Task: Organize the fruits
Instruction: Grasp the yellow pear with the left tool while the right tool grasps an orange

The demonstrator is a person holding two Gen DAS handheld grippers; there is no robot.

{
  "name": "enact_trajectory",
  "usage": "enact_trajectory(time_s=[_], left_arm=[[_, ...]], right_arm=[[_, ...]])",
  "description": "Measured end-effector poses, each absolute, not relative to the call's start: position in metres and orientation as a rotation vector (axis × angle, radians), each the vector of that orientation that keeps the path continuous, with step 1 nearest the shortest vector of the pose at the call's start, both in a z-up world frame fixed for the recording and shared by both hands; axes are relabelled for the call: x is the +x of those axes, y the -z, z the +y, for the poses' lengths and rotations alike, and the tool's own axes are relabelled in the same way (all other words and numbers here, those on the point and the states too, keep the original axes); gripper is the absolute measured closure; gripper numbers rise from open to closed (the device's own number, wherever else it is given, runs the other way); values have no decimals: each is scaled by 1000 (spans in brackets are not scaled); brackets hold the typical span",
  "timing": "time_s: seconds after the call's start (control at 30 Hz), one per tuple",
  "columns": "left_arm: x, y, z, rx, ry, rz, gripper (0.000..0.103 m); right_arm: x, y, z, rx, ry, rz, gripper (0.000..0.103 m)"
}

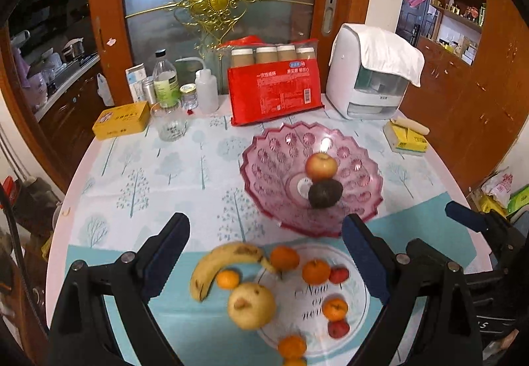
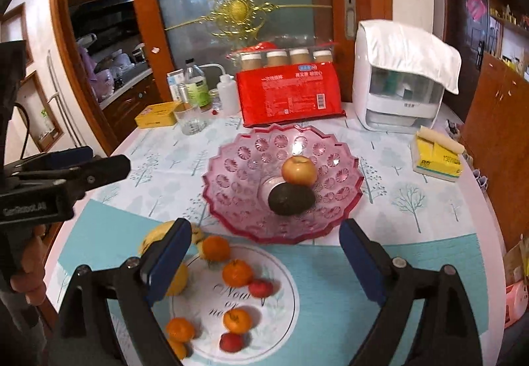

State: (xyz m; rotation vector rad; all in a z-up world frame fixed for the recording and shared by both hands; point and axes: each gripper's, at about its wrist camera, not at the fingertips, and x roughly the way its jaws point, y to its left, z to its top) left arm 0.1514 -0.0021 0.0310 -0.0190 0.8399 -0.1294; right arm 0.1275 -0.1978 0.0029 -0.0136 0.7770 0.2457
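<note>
Both grippers, left [image 1: 264,253] and right [image 2: 266,258], have fingers spread, grasping nothing. On the counter [image 2: 413,234] below: five tangerines [image 1: 315,272], two small red fruits [image 1: 339,274], one banana [image 1: 215,267], one pear [image 1: 252,306]. The pink bowl [image 2: 238,167] beyond holds one apple [image 2: 299,170] and one dark avocado [image 2: 291,200].

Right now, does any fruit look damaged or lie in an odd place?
The banana has dark bruise spots, and the pear carries a brown mark. Both lie on the tablecloth, not in the pink bowl.
</note>
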Motion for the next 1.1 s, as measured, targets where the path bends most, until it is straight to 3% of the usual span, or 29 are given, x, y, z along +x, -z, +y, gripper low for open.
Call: enact_trajectory(time_s=[0.5,1.1], left_arm=[[80,-7,18,-9,66,846,10],[88,109,27,-46,46,1048,10]], right_arm=[[63,9,-180,-78,-289,773,12],[69,96,-176,-25,-253,974,19]])
